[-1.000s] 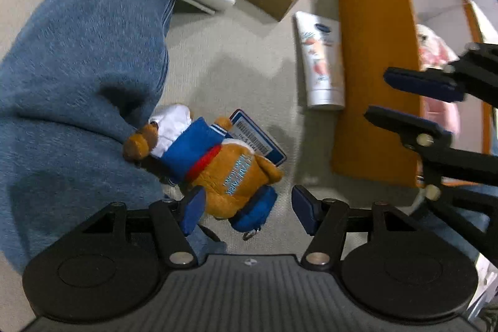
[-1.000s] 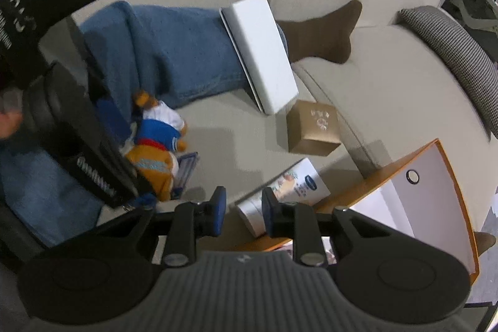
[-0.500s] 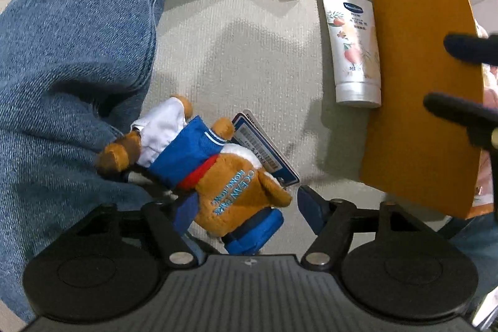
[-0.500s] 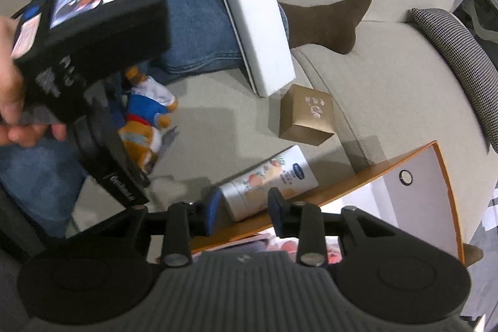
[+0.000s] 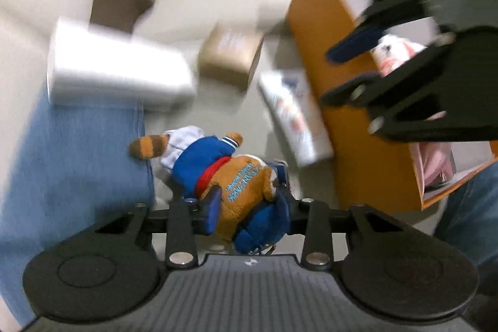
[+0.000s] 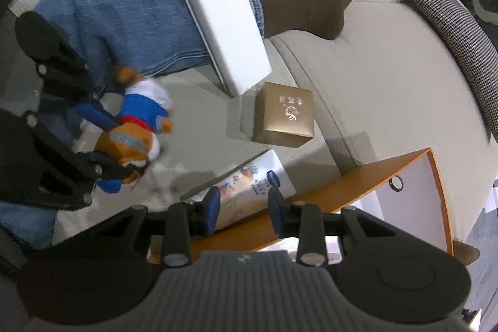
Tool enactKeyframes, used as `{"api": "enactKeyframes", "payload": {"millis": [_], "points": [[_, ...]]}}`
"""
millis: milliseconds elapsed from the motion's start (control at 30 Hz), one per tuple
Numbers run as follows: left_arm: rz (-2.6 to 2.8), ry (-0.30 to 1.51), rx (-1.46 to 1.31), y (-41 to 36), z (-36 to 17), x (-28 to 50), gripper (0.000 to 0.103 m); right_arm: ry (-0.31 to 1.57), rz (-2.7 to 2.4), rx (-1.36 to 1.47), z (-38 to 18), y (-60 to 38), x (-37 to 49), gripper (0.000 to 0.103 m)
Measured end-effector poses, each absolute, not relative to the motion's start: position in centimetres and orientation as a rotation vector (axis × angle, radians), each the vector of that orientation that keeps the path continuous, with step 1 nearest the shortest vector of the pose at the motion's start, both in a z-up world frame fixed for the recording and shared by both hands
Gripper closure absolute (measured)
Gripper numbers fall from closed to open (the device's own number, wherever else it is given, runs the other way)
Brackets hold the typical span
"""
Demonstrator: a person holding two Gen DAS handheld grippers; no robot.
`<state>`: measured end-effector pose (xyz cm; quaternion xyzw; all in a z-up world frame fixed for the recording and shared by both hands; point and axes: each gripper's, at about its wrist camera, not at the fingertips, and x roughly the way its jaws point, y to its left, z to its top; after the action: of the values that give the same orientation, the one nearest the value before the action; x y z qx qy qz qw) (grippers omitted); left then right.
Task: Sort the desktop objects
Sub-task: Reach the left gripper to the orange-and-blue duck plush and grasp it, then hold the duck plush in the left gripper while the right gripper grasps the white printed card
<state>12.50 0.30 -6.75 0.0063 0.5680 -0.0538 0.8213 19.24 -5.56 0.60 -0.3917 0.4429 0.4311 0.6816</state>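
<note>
My left gripper is shut on a plush bear in a blue jacket and holds it off the sofa; it also shows in the right wrist view. My right gripper is open, its fingers on either side of a white lotion tube that lies beside the orange storage box. The tube and the orange box are blurred in the left wrist view. A pink plush lies inside the box.
A gold gift box sits on the beige sofa. A white flat box rests on a jeans-clad leg with a brown sock. A checked cushion lies at the right.
My left gripper closed on the bear and lifted it; its view swung and blurred. My right gripper moved down around the lotion tube and opened wider.
</note>
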Motion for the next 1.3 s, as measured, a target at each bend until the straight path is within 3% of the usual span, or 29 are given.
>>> {"api": "enactKeyframes", "payload": {"millis": [167, 333, 467, 533, 567, 967, 1300], "points": [[-0.250, 1.101, 0.084, -0.2, -5.6, 13.2, 0.060, 1.018, 0.968, -0.905, 0.1, -4.9, 20.2, 0.068], [-0.265, 1.126, 0.095, 0.8, -8.8, 15.4, 0.058, 1.063, 0.972, -0.908, -0.7, -3.8, 21.4, 0.068], [-0.241, 1.183, 0.027, 2.2, -9.8, 15.7, 0.048, 1.084, 0.993, -0.928, -1.7, -2.8, 21.9, 0.068], [-0.193, 1.244, -0.022, 3.1, -10.0, 15.7, 0.043, 1.094, 1.007, -0.939, -2.2, -2.4, 21.9, 0.072], [-0.184, 1.259, -0.047, 3.5, -9.8, 15.6, 0.043, 1.101, 1.015, -0.944, -2.4, -2.2, 21.9, 0.078], [-0.177, 1.221, -0.356, 8.1, -7.0, 15.5, 0.043, 1.149, 1.153, -0.856, -4.5, -0.3, 21.4, 0.099], [-0.083, 1.339, -0.304, 7.3, -9.7, 17.2, 0.040, 1.131, 1.268, -0.731, -3.8, -0.8, 20.5, 0.103]]}}
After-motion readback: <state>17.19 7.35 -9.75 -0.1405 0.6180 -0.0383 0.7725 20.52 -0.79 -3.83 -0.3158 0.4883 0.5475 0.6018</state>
